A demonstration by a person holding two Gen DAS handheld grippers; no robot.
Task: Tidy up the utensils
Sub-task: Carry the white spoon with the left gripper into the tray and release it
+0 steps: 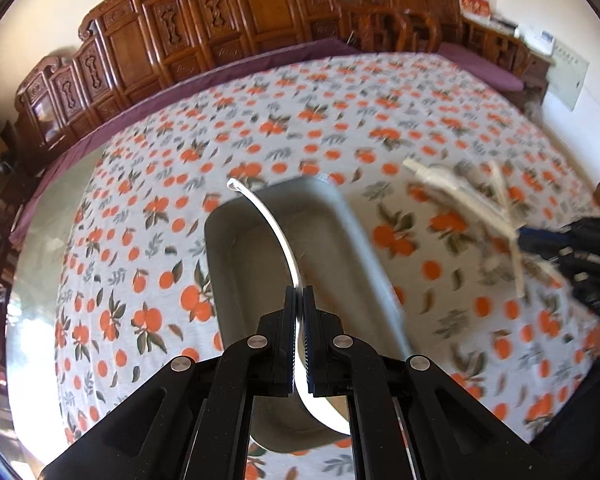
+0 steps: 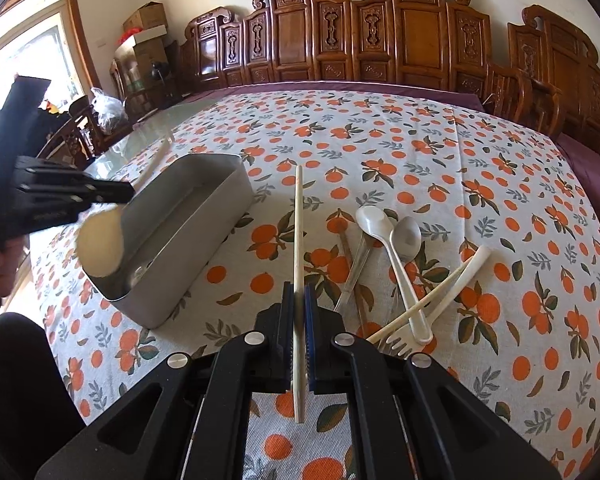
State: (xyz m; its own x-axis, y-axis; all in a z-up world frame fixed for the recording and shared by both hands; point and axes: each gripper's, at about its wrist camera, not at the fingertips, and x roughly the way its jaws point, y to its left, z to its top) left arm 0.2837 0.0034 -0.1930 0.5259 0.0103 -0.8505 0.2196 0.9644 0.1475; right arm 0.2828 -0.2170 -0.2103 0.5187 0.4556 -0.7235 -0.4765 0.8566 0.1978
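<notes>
My left gripper is shut on a white spoon, held above the grey metal tray; from the right wrist view the spoon's bowl hangs over the tray's near end. My right gripper is shut on a cream chopstick, held above the cloth. On the cloth to its right lie two white spoons, a metal utensil, a white fork and another chopstick.
The table carries an orange-print cloth with bare glass at the left. Carved wooden chairs line the far side. Boxes and a bag stand at the far left.
</notes>
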